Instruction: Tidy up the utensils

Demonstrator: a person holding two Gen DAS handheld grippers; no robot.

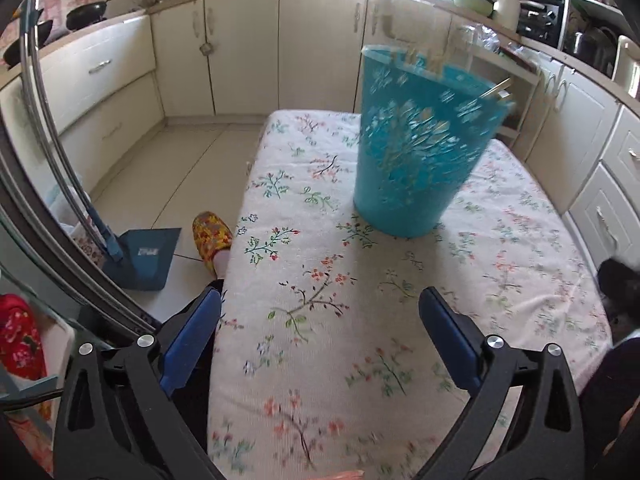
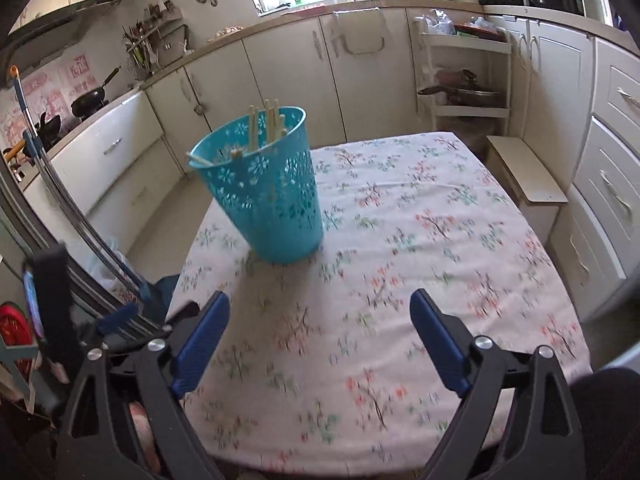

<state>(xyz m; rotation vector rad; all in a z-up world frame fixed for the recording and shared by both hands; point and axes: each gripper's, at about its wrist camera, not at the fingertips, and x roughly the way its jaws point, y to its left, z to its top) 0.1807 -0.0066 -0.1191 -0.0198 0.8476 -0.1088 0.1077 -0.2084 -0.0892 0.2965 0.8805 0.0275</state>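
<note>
Teal plastic, pierced with flower-shaped cutouts: that is the basket standing upright on the tablecloth, toward the far left part of the tabletop as my right camera sees it. From my left camera the same basket sits toward the far right edge and looks blurred. Pale wooden chopsticks stand inside it, their tops poking above the rim, and 1 more leans out over the near left lip. I cannot count them for certain.

My right gripper hangs over the near edge of the tabletop with its jaws spread wide and nothing between the blue pads. My left gripper is likewise over the near edge, close to the near left corner, its jaws wide apart and holding nothing. Both sit well apart from the basket.

The cloth is white with small red, green and blue floral sprigs and covers the whole tabletop. Beyond the left edge, on the tiled floor, lies a blue dustpan with a long metal handle, and beside it a foot in a yellow patterned slipper. Cream cabinets line the walls behind.
</note>
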